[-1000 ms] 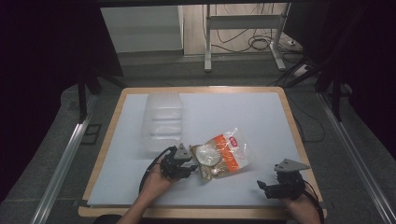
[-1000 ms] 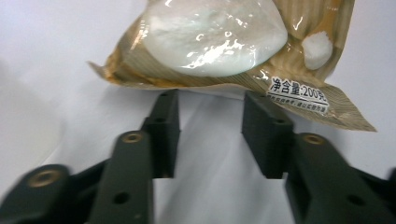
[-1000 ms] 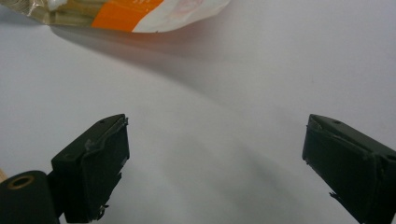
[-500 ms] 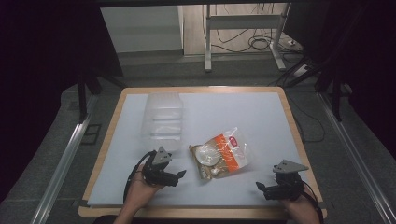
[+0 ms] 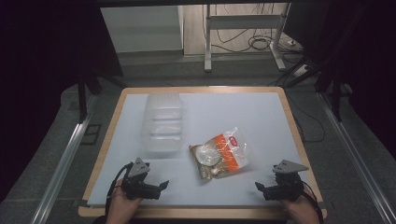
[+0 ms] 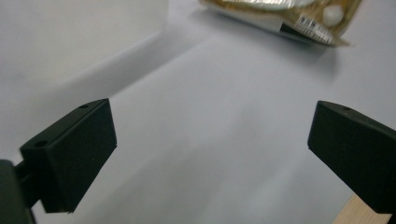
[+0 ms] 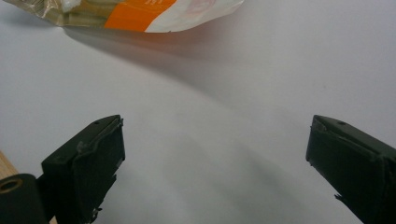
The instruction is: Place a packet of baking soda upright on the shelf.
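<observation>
A clear snack bag (image 5: pixel 222 153) with an orange and white label lies flat in the middle of the white table (image 5: pixel 243 109). My left gripper (image 5: pixel 163 185) rests near the front left edge, well left of the bag. Its jaws have just been opening and stand wide with nothing between them. In the left gripper view the bag's edge (image 6: pixel 285 16) lies far ahead of the left gripper (image 6: pixel 210 154). My right gripper (image 5: pixel 258 186) sits near the front right, open and empty. From the right gripper (image 7: pixel 215 163), the bag (image 7: pixel 126 11) lies far ahead at the upper left.
A clear plastic container (image 5: pixel 162 122) stands on the table's left half, behind the left hand. The wooden rim (image 5: pixel 201 88) frames the white surface. Bare white surface lies between the two grippers and to the bag's right.
My left gripper opened, let go of the bag's left side and drew back to the left toward the front edge. The bag stays put. The right gripper kept still.
</observation>
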A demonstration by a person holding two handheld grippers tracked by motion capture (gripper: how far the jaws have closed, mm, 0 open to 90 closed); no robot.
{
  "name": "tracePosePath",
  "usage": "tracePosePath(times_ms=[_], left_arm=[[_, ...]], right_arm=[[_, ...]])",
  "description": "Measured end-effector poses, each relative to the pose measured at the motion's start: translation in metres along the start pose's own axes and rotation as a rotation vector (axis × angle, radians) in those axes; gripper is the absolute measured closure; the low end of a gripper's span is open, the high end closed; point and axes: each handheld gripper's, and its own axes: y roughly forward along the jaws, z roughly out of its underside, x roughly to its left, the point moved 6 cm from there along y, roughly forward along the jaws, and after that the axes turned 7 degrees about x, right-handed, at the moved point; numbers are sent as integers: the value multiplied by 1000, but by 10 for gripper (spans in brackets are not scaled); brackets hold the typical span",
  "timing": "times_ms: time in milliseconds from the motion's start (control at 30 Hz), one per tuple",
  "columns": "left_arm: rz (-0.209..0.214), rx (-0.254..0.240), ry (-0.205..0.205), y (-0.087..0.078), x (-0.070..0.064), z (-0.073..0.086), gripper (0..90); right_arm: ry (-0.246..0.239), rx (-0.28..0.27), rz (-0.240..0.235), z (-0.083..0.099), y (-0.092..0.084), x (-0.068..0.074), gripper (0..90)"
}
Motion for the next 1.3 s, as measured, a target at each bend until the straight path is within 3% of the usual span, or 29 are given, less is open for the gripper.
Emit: tracePosePath(times_ms=[67,200,400,567,600,800,900,1100,1300], left_arm=[[-35,27,12,-3,1,11,0],[-31,25,4,-8,1,18,0],[-32,32,3,-8,4,22,0],[-35,22,-1,-15,2,27,0],[-36,11,-9,-17,3,27,0],[-20,1,-51,-18,6,28,0],[-21,13,-49,-17,6,28,0],[-24,23,-32,-17,5,28,0],[-33,27,-14,-17,4,28,0]], right_arm=[[-1,-6,-13,0,1,0,24],[6,-26,-31,-3,1,2,13],[-21,-41,-34,-7,3,4,15],[8,-52,-40,-14,8,0,14],[29,-47,-49,-18,10,-2,14],[28,-51,-51,-27,11,-4,17],[37,-54,-85,-32,14,-5,19],[41,-32,-92,-46,26,-10,44],[61,-25,-132,-63,41,-17,87]])
